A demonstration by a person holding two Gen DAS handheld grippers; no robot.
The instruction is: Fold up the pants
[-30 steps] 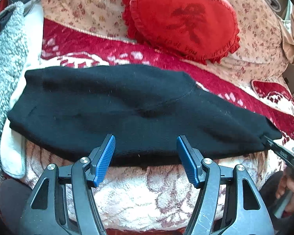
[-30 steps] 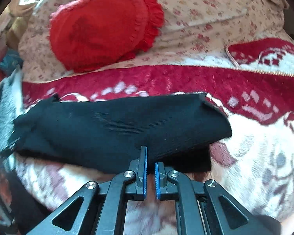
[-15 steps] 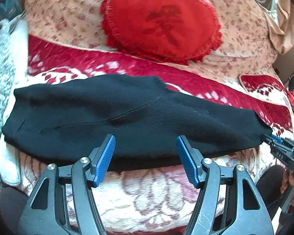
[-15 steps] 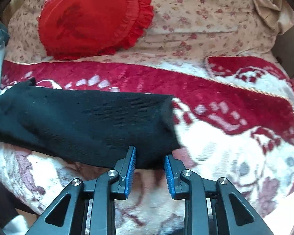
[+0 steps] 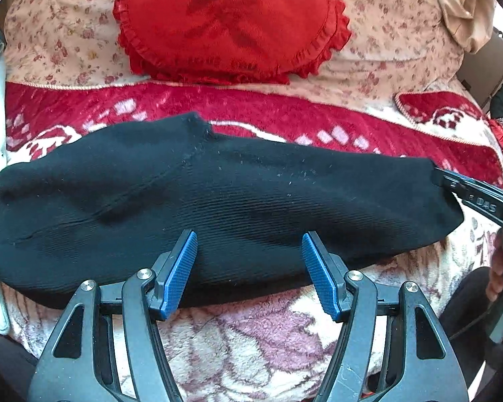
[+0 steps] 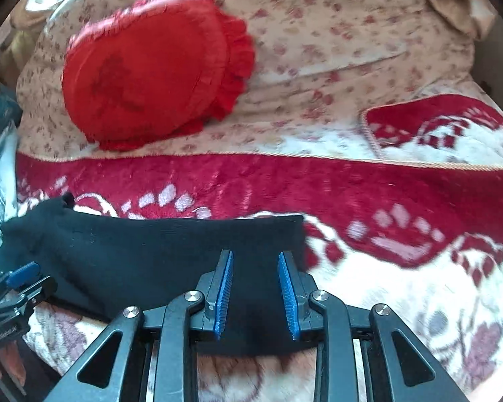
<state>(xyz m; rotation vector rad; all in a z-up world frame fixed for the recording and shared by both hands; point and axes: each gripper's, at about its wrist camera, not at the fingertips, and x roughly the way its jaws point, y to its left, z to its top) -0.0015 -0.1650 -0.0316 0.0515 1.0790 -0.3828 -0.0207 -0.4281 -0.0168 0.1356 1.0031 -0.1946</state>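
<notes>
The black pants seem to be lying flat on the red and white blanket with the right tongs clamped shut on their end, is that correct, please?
Not quite: the right tongs are open, their blue pads standing apart over the end of the black pants, as the right wrist view shows. The pants do lie flat on the red and white blanket.
</notes>
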